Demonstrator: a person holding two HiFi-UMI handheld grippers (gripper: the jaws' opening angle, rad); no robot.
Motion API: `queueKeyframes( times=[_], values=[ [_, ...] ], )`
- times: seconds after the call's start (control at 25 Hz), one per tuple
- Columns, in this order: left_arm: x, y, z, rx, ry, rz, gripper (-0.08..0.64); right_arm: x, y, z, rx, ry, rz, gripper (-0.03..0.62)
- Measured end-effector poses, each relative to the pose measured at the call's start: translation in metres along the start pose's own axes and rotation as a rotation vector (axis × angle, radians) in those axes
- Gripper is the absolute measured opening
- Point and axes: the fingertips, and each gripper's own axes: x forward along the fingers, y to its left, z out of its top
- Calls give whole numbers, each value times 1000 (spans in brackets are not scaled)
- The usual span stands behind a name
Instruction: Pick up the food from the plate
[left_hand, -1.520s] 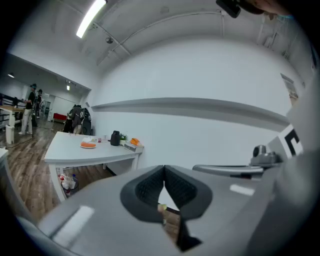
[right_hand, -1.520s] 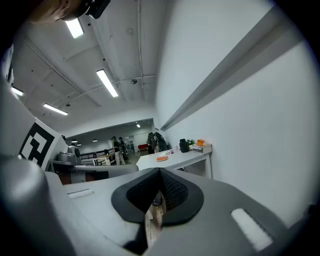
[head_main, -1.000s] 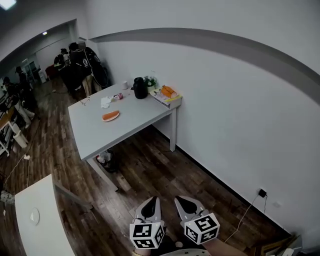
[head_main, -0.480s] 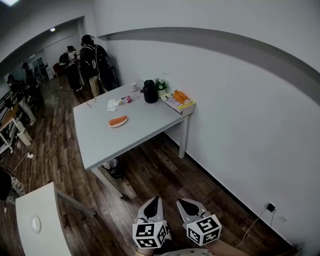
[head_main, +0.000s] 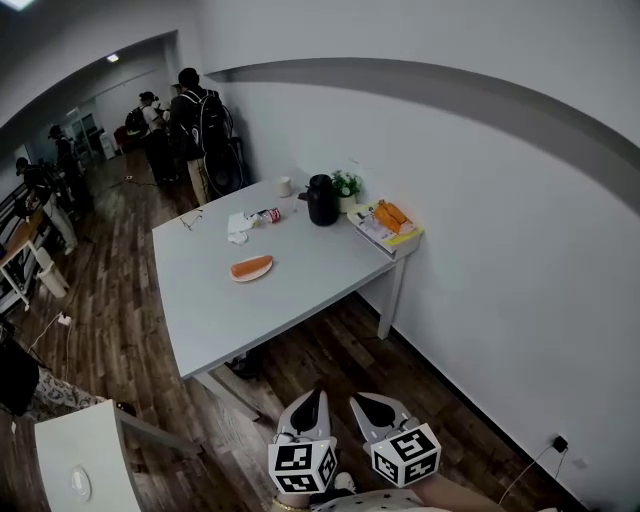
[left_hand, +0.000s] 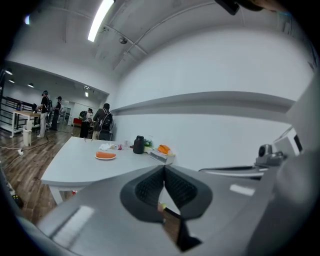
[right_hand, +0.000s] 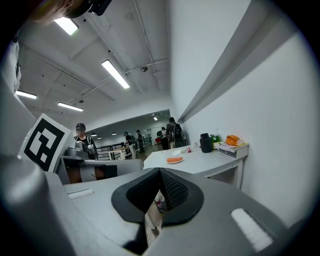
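Okay, my left gripper and right gripper are closed, empty; food lies crosswise, clear of the table edges, well ahead-left, nearer my left.

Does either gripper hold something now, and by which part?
Nothing is held. The left gripper and the right gripper are both shut on nothing; the food lies on its plate, well away.

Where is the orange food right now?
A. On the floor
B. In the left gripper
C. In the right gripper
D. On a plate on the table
D: the orange food lies on a small plate on the grey table, far from the left gripper and the right gripper, which are both shut with nothing between their jaws.
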Motion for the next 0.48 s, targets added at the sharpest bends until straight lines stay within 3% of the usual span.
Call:
queueKeyframes(
  times=[0.48],
  values=[
    [80,101,24,-45,-1,83,8,129,-21,25,-5,22,50,-2]
  ],
)
